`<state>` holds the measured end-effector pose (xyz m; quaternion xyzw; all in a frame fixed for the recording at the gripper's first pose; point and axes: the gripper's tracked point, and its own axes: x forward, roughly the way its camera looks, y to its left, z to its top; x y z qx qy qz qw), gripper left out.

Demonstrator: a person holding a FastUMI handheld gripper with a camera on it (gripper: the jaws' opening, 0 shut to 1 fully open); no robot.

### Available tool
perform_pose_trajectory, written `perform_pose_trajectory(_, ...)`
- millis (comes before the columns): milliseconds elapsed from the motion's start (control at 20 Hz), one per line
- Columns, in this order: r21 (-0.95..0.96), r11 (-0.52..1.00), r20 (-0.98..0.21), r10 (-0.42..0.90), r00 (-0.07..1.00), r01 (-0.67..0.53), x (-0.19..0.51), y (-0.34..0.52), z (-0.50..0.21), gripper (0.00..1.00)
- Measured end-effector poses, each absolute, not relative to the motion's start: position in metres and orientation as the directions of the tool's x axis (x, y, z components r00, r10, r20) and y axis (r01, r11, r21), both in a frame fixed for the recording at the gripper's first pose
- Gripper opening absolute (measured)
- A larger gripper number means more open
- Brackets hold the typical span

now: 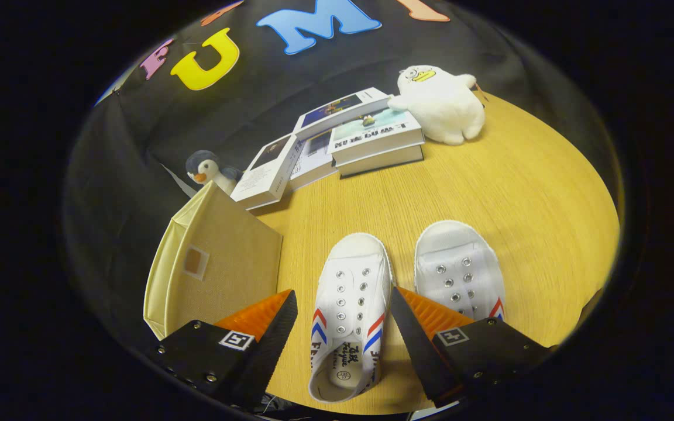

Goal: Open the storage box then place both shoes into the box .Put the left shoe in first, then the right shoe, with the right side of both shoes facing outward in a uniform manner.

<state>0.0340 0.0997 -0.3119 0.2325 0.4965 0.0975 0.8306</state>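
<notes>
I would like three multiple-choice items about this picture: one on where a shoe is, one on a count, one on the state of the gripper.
1. The left shoe lies
A. between the fingers
B. inside the storage box
C. on the books

2. How many plush toys stand on the table?
A. one
B. two
C. four

3. The gripper is
A. shut on a book
B. shut on the box
C. open

Answers: 1 A, a finger stands on each side of it; 2 B, a penguin and a white duck; 3 C, the fingers stand wide apart.
</notes>
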Motion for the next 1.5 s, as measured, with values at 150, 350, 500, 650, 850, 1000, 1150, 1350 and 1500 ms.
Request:
perform_pose_trajectory(150, 0.517, 0.845, -0.792, 0.412, 0.450, 0.137, 0.026, 0.098, -0.327, 0.97)
perform_pose_trajectory(350, 0.529, 0.827, -0.801, 0.413, 0.433, 0.190, 0.021, 0.093, -0.339, 0.81)
perform_pose_trajectory(500, 0.500, 0.837, -0.826, 0.383, 0.413, 0.222, 0.017, 0.086, -0.351, 0.54)
perform_pose_trajectory(650, 0.533, 0.802, -0.819, 0.410, 0.402, 0.270, 0.016, 0.089, -0.350, 0.27)
perform_pose_trajectory(850, 0.506, 0.806, -0.841, 0.382, 0.384, 0.307, 0.015, 0.086, -0.350, 0.05)
perform_pose_trajectory(1000, 0.521, 0.790, -0.837, 0.400, 0.372, 0.322, 0.016, 0.089, -0.342, 0.04)
perform_pose_trajectory(1150, 0.553, 0.772, -0.816, 0.425, 0.392, 0.314, 0.022, 0.094, -0.324, 0.05)
perform_pose_trajectory(1350, 0.612, 0.738, -0.765, 0.462, 0.449, 0.283, 0.039, 0.104, -0.278, 0.05)
perform_pose_trajectory(1500, 0.647, 0.724, -0.723, 0.484, 0.493, 0.239, 0.053, 0.116, -0.239, 0.04)
